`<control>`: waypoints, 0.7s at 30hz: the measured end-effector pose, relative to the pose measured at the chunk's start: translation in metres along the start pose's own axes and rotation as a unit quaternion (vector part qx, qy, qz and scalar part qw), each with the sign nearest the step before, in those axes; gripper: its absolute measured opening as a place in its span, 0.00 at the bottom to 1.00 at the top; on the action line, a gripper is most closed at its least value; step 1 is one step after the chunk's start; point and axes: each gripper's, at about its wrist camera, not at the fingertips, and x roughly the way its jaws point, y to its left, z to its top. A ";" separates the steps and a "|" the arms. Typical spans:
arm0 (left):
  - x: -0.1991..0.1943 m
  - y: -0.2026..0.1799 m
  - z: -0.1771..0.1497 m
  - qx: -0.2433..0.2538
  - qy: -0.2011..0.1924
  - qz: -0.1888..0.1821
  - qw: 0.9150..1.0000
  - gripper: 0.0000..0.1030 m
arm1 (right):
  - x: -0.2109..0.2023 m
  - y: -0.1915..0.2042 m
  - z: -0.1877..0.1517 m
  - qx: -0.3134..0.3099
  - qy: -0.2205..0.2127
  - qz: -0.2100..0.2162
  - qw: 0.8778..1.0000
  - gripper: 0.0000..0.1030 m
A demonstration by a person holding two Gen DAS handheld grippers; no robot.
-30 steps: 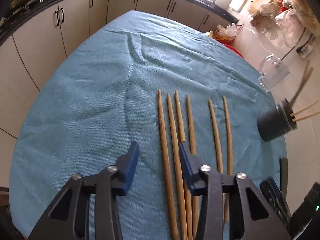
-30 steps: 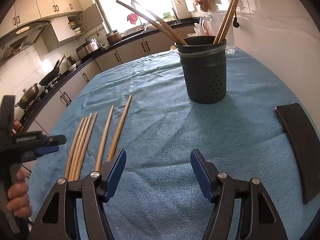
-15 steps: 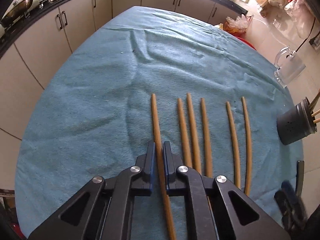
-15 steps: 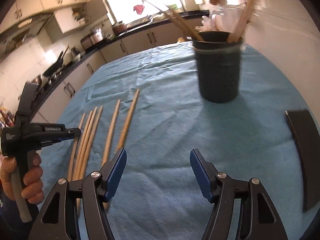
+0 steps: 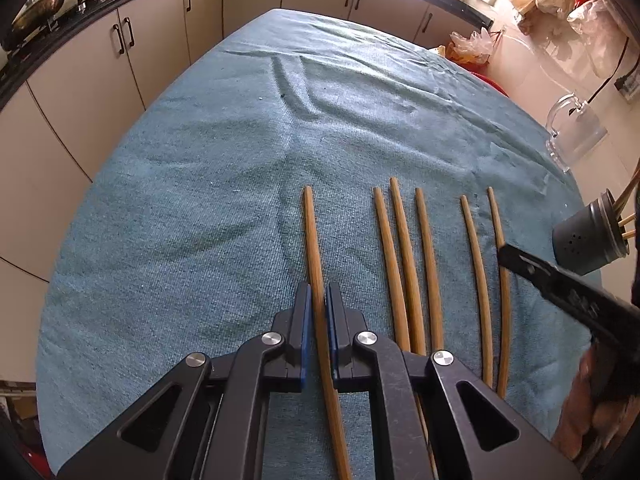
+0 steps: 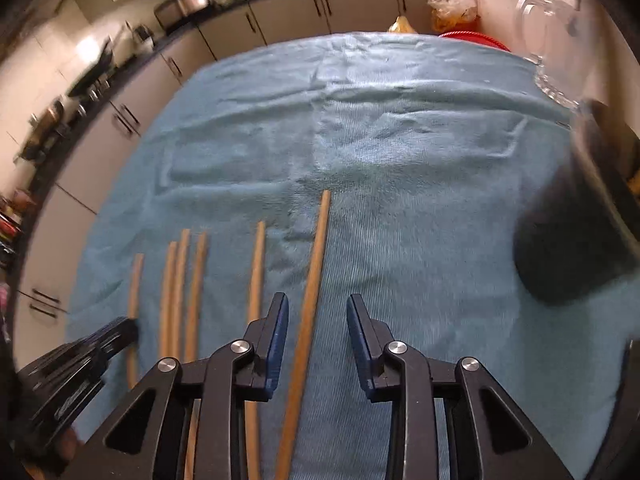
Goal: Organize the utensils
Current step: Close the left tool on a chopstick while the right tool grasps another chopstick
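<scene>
Left wrist view: dark grey perforated cylindrical utensil holder (image 5: 588, 240) at the right edge of the teal cloth-covered table (image 5: 200, 200), a few thin wooden sticks poking out of its top; a clear glass mug (image 5: 576, 132) just past it at the right edge, contents not readable. Six long wooden chopsticks lie roughly parallel on the cloth near the near edge. The left gripper (image 5: 319, 312) is closed tight on the leftmost wooden chopstick (image 5: 312, 240), blue pads pressing both sides, stick resting on the cloth. The right gripper (image 5: 520, 258) enters from the right, tip over the rightmost wooden chopstick (image 5: 500, 240); a hand (image 5: 592, 412) grips its handle. Kitchen cabinets (image 5: 160, 52) behind, with pans on the counter. Right wrist view, blurred: the right gripper (image 6: 316, 324) has its jaws closing around the rightmost wooden chopstick (image 6: 316, 264), which lies between the blue pads, gaps on both sides, not touched. The holder (image 6: 572, 240) is a dark smear at the right edge, contents unreadable here. The left gripper (image 6: 116, 332) shows at lower left on the leftmost chopstick (image 6: 135, 280). A red round object (image 6: 476, 40) sits beyond the far edge.
</scene>
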 end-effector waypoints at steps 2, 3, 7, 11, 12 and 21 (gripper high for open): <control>0.001 -0.002 0.002 0.005 -0.001 0.004 1.000 0.08 | 0.006 0.004 0.006 -0.006 -0.001 -0.012 1.000 0.24; 0.002 -0.004 0.003 0.006 -0.001 0.005 1.000 0.08 | 0.009 0.008 0.009 -0.019 0.001 -0.024 1.000 0.23; 0.003 -0.007 0.006 0.006 -0.005 0.010 1.000 0.07 | 0.013 0.015 0.016 -0.043 0.006 -0.041 0.998 0.08; -0.002 -0.005 0.002 0.003 -0.011 -0.014 1.000 0.07 | 0.005 0.005 0.010 -0.019 -0.005 -0.011 1.000 0.07; -0.007 -0.004 0.001 0.002 -0.019 -0.017 1.000 0.06 | -0.001 0.001 0.008 -0.012 -0.013 0.000 1.000 0.07; -0.077 -0.009 -0.011 0.006 -0.097 -0.041 0.994 0.06 | -0.100 -0.002 -0.028 -0.006 -0.154 0.056 0.986 0.07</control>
